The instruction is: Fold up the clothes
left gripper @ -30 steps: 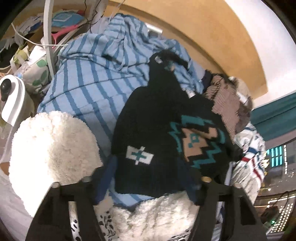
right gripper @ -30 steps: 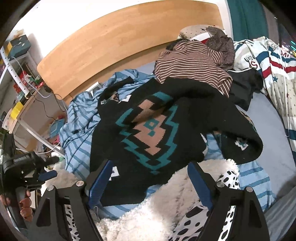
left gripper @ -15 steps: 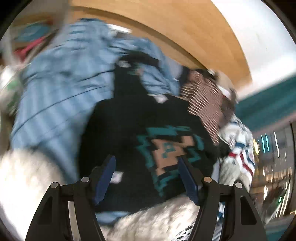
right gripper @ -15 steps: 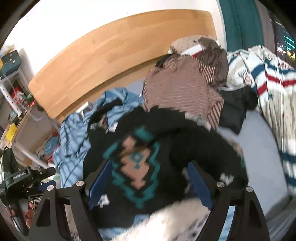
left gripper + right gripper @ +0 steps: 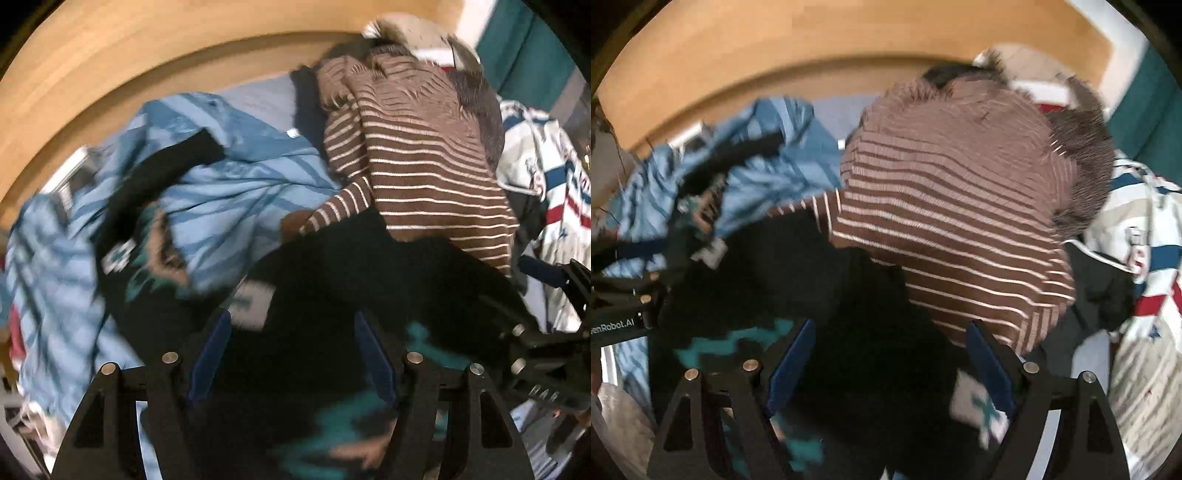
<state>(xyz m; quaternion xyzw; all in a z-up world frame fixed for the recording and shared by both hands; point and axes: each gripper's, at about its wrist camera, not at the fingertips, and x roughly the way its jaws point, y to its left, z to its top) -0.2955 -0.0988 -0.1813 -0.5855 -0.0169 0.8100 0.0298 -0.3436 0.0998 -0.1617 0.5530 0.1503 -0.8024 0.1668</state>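
Left wrist view: left gripper (image 5: pixel 293 347) points steeply down over the black sweater (image 5: pixel 332 280), jaws standing apart with nothing pinched between the blue pads (image 5: pixel 208 354); the dark knit fills the gap below them but the pads do not press on it. Sweater lies spread across the middle of the bed, teal pattern blurred at the bottom, one sleeve trailing up left across the blue striped cloth (image 5: pixel 229 192). Brown striped top (image 5: pixel 424 166) lies heaped just beyond the sweater, its lower edge overlapping the black knit. White printed bedding (image 5: pixel 546 177) to the right. Wooden headboard (image 5: pixel 129 55) arcs across the top. Right gripper (image 5: pixel 554 354) shows at the right edge, partly cut off. Right wrist view: right gripper (image 5: pixel 890 365) also aimed down over the sweater (image 5: pixel 849 295), jaws wide, nothing clamped. A white patch with a teal cross sits near the right pad (image 5: pixel 988 363). Brown top (image 5: pixel 953 192) bulks directly ahead, overlapping the sweater. Blue cloth (image 5: pixel 746 173) to the left, bedding (image 5: pixel 1145 258) to the right, left gripper (image 5: pixel 624 295) at the left edge. Picture blurred throughout.
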